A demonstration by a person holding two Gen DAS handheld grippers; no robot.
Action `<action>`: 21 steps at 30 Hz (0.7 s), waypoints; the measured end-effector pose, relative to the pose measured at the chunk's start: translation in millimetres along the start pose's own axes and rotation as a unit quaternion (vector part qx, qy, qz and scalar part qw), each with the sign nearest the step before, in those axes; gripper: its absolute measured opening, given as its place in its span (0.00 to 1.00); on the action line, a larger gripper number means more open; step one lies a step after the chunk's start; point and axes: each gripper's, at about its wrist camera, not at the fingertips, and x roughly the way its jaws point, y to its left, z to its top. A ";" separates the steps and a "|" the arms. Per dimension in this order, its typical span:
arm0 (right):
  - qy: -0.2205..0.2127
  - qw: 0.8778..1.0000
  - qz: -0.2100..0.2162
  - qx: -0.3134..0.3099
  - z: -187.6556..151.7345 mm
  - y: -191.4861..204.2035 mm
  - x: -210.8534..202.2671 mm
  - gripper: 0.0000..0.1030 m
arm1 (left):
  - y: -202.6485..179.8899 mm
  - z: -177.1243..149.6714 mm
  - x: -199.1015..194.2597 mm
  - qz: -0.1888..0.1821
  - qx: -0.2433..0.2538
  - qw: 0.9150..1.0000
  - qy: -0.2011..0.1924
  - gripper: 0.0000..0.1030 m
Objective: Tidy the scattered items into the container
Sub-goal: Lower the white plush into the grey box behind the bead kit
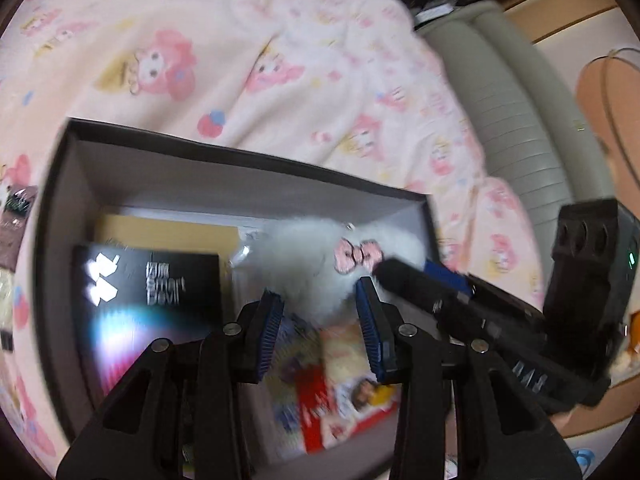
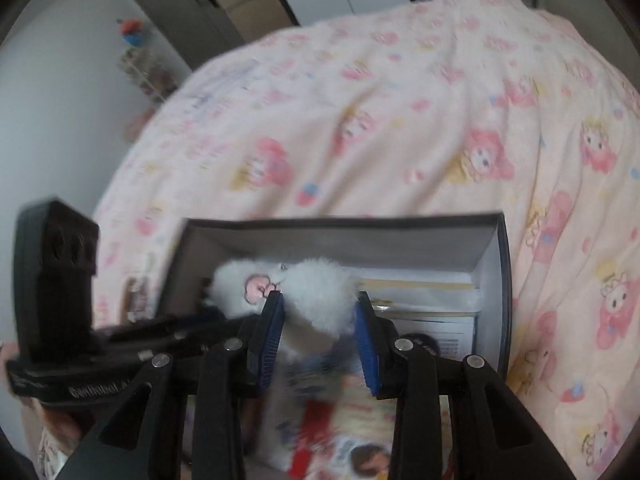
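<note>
Bedding with a pink cartoon print [image 1: 248, 80] covers the bed; the box [image 1: 240, 156] sits on it, open-topped.

White plush [image 1: 316, 272] with pink bow [image 1: 356, 258] lies at 12 o'clock from both grippers, over the box's far right quarter in the left view. Whether it rests on the contents or hangs is unclear; frames are blurred. Long axis appears to run roughly 9-to-3 across the box.

Right gripper [image 2: 318, 332]: jaws partly apart, blue pads either side of the plush's lower lobe, apparently pinching it, though blur leaves contact uncertain. In the left view the right tool reaches in from 3 o'clock to the plush.

Left gripper [image 1: 320, 332]: jaws partly open, nothing between them; the plush sits just beyond the tips at 12 o'clock. Right hand is the nearer.

Box also holds a black carton [image 1: 152, 280] at 9 o'clock and a printed packet [image 1: 340, 384] below the fingers.

Judgement: if held, release comes next, straight down into the box.
</note>
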 end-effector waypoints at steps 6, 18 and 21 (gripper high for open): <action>0.030 0.998 -0.053 0.001 -3.3 -19.2 27.1 0.30 | 8.3 3.9 29.1 -0.003 -0.012 1.000 0.029 0.35; -0.026 0.997 -0.067 0.019 -4.0 -15.6 6.1 0.30 | 19.2 14.3 19.4 0.056 -0.017 0.998 -0.031 0.27; -0.027 0.995 -0.094 0.004 -6.7 -13.7 8.8 0.30 | 11.9 16.2 35.1 0.053 -0.012 0.998 -0.008 0.27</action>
